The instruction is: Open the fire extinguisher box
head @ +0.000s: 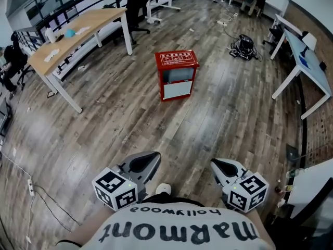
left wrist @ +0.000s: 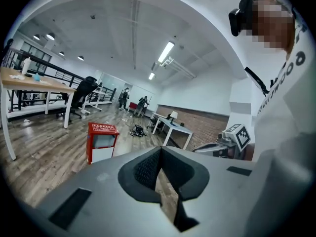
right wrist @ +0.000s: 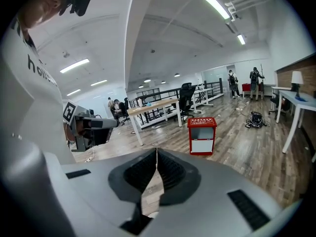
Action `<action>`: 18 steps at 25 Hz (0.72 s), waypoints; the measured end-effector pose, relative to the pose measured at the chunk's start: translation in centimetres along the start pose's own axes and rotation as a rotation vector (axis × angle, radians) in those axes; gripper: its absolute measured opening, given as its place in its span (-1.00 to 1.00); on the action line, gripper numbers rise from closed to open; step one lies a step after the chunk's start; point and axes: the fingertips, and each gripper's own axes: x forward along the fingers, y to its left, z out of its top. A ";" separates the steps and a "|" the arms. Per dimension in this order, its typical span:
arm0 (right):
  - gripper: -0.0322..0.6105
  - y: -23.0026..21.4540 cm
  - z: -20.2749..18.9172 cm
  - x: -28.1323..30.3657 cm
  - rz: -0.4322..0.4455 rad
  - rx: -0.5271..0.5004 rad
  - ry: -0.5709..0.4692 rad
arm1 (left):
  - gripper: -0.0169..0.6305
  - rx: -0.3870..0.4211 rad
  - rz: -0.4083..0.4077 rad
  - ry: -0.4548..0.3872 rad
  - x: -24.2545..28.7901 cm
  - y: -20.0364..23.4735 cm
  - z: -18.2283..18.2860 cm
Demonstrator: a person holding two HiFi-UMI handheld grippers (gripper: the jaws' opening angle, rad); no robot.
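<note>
A red fire extinguisher box (head: 177, 74) stands on the wooden floor a few steps ahead, its glass-and-white front door closed. It also shows as the red box (left wrist: 101, 141) in the left gripper view and the red box (right wrist: 202, 135) in the right gripper view. My left gripper (head: 154, 155) and right gripper (head: 213, 163) are held close to my body, far short of the box. Both are shut, jaws meeting at the tip with nothing between them, as seen at the left gripper (left wrist: 161, 148) and right gripper (right wrist: 157, 151).
A long wooden table (head: 78, 33) with white legs stands at the left, an office chair (head: 138, 4) behind it. A white desk (head: 307, 61) lies at the right, a black bag with cables (head: 243, 47) on the floor near it. People stand far back.
</note>
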 end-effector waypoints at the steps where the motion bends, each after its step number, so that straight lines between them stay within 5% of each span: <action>1: -0.87 -0.3 0.4 0.6 -0.002 0.002 0.000 | -0.93 0.001 -0.004 0.003 0.3 0.5 0.3; 18: -0.87 -2.7 4.8 7.8 -0.013 0.020 -0.002 | -0.93 -0.003 -0.064 0.026 4.1 7.1 3.5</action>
